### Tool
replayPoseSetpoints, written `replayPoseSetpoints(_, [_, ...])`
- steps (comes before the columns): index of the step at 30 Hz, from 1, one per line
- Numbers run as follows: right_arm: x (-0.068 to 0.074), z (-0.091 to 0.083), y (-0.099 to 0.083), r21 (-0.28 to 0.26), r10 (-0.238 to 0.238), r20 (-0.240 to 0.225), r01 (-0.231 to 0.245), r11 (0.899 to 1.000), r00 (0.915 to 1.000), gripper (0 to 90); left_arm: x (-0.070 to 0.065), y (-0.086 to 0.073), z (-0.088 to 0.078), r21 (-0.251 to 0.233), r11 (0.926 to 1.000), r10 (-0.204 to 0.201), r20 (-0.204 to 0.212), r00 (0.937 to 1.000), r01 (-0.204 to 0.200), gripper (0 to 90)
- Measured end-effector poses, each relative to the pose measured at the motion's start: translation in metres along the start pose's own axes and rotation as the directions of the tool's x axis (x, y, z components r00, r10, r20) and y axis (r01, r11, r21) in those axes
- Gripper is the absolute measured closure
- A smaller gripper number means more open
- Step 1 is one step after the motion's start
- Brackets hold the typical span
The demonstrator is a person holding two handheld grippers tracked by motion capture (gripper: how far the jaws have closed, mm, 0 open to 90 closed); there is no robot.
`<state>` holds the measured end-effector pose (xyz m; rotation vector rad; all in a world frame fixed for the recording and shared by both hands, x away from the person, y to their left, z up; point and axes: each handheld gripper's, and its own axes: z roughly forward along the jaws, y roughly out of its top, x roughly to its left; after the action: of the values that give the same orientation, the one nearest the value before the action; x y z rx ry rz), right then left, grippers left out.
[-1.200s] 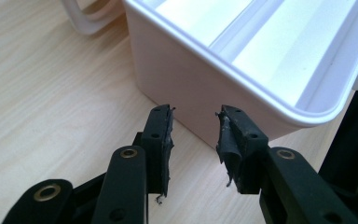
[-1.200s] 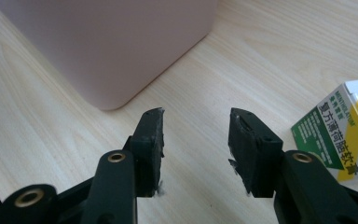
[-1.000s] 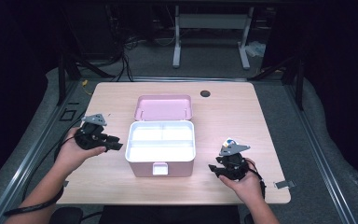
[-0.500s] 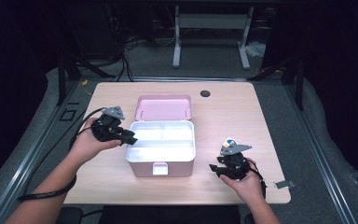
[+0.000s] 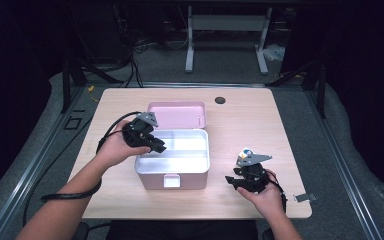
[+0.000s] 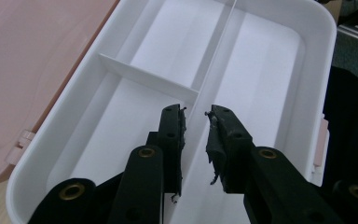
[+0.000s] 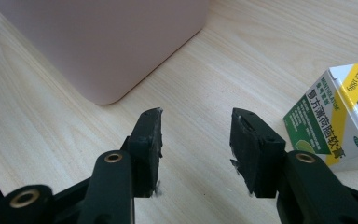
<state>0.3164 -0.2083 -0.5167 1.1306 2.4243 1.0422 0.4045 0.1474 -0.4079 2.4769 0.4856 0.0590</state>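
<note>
Left gripper (image 5: 156, 146) is hanging over the open pink storage box (image 5: 172, 172), jaws slightly apart w/ nothing between them, straddling the long divider (image 6: 214, 60) of the white inner tray (image 6: 279, 84). Lid (image 5: 177, 114) is lying flat behind the box. Tray looks bare in every compartment I can see from the left gripper view.

Right gripper (image 5: 234, 181) is sitting low on the wooden table (image 5: 260, 120), just right of the box's front corner, jaws spread wide & holding nothing. In the right gripper view a small medicine carton (image 7: 340, 121) (white/green/yellow, Chinese print) is sitting just beside the right jaw, not between them; can't tell if it's touching.

My read: this is the reaching/lining-up stage. IMO the left one is either going for the tray insert or just checking the compartment, while the right one is getting set to grab the carton. Next move prob needs the right gripper shifting sideways so the carton ends up between the jaws, then squeezing. Risk: nudging the carton away instead of catching it.
</note>
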Motion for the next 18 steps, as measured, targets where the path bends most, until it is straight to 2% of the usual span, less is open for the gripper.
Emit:
replayPoseSetpoints(1, [-0.001, -0.001, 0.000, 0.010, 0.004, -0.007, -0.004, 1.000, 1.0000, 53.4, 0.000, 0.003, 0.003, 0.019, 0.9998, 0.010, 0.000, 1.0000, -0.010, 77.5])
replayPoseSetpoints(4, [0.000, 0.000, 0.000, -0.001, 0.006, -0.007, -0.006, 1.000, 1.0000, 53.4, 0.000, 0.004, 0.005, 0.033, 0.9993, 0.019, -0.002, 0.9998, -0.019, 77.5])
replayPoseSetpoints(6, [0.001, 0.000, 0.000, 0.003, 0.001, -0.010, -0.001, 1.000, 1.0000, 53.4, -0.001, 0.008, 0.009, 0.080, 0.9959, 0.043, -0.011, 0.9990, -0.042, 77.2])
replayPoseSetpoints(8, [0.001, 0.001, 0.000, 0.004, 0.004, -0.008, -0.004, 1.000, 1.0000, 53.5, -0.001, 0.010, 0.009, 0.092, 0.9947, 0.047, -0.015, 0.9988, -0.045, 77.2])
replayPoseSetpoints(9, [0.001, 0.002, 0.000, 0.005, 0.005, -0.009, -0.005, 1.000, 0.9999, 53.4, -0.003, 0.015, 0.010, 0.137, 0.9879, 0.076, -0.022, 0.9968, -0.073, 77.0])
replayPoseSetpoints(11, [0.001, 0.002, 0.000, 0.005, 0.003, -0.011, -0.003, 1.000, 0.9999, 53.5, -0.005, 0.020, 0.011, 0.158, 0.9841, 0.086, -0.021, 0.9961, -0.081, 76.7])
replayPoseSetpoints(18, [-0.001, 0.001, -0.001, 0.000, 0.016, -0.017, -0.016, 1.000, 0.9997, 53.4, -0.008, 0.030, 0.018, 0.258, 0.9555, 0.153, -0.019, 0.9880, -0.143, 74.8])
